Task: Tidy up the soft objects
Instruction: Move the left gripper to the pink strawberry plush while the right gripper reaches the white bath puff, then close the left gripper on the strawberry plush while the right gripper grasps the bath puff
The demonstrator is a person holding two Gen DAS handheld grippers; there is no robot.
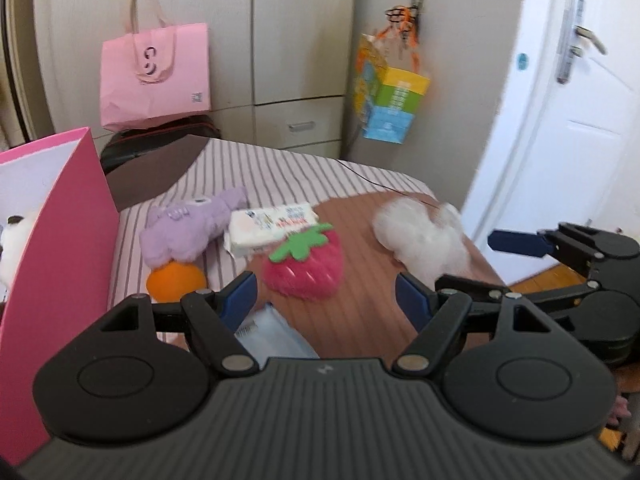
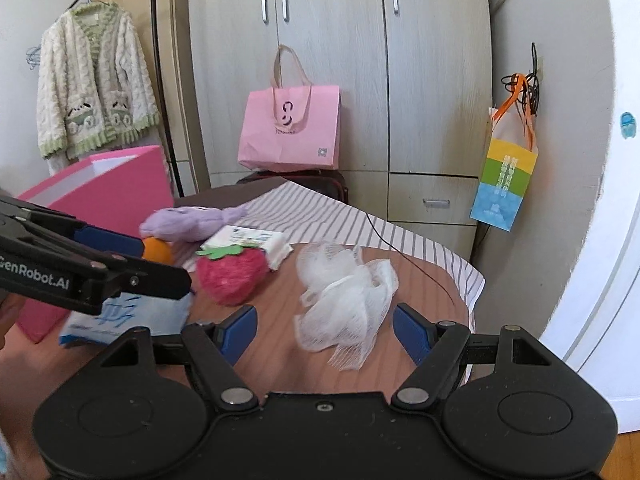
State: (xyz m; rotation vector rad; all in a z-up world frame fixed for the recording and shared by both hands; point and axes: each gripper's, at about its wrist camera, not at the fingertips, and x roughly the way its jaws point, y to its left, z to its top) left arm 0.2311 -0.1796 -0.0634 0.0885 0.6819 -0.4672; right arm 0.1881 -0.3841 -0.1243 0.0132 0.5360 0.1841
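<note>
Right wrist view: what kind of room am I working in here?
Likely a home bedroom: tall wardrobe behind, a knitted cardigan on a hanger, and a striped-sheet bed holding soft toys.

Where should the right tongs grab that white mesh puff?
Pinch the bunched middle of the white mesh puff, coming straight ahead and down with the open right tongs. It lies loose and flat, apart from the strawberry plush; the thin trailing edges would likely slip.

Left gripper: black body, blue pads, silver pivot screws; right gripper: same; white "GenRobot.AI" marking.
</note>
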